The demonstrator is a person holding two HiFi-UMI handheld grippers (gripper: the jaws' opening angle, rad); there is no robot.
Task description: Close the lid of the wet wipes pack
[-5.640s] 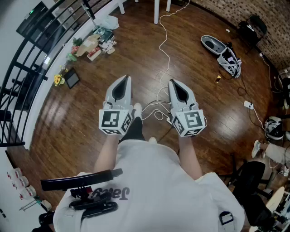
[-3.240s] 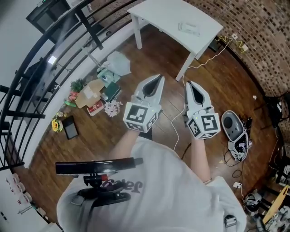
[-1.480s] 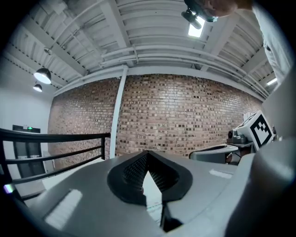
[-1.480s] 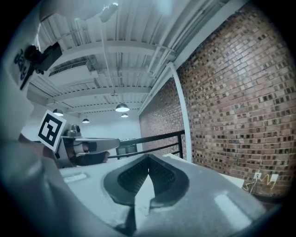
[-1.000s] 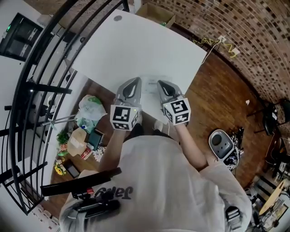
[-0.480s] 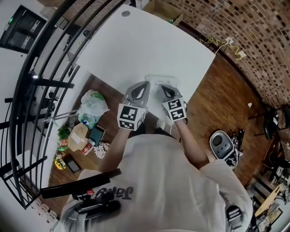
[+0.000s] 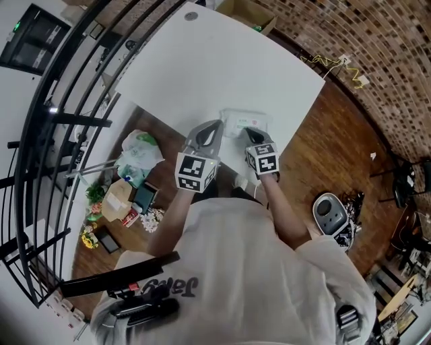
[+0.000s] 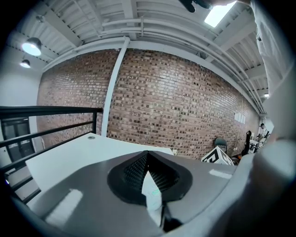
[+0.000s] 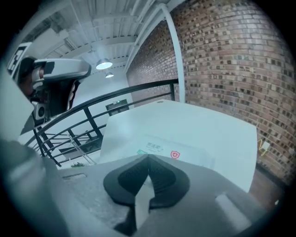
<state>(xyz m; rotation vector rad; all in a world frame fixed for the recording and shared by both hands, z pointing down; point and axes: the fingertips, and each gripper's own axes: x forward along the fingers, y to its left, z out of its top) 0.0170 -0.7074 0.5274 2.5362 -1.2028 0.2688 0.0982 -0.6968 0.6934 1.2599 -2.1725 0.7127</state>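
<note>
The wet wipes pack [image 7: 244, 122] is a flat white packet with green and red print, lying near the front edge of the white table [image 7: 202, 60]. In the right gripper view the wet wipes pack [image 9: 172, 152] lies just beyond the jaw tips; I cannot tell how its lid stands. My right gripper [image 7: 247, 131] is shut and empty, its tip over the pack's near edge. My left gripper [image 7: 218, 123] is shut too, just left of the pack. In their own views, the left gripper [image 8: 147, 153] and the right gripper [image 9: 148, 157] each show jaw tips meeting.
A black railing [image 7: 60, 121] runs along the left. On the wooden floor under the table's left side lie a plastic bag [image 7: 139, 149] and boxes [image 7: 120, 197]. A round grey device [image 7: 328, 214] sits on the floor at right. A cardboard box [image 7: 248, 12] stands behind the table.
Over the earlier frames the person walked up to the table. In the last second both grippers moved forward across the table's front edge, the right one reaching the pack.
</note>
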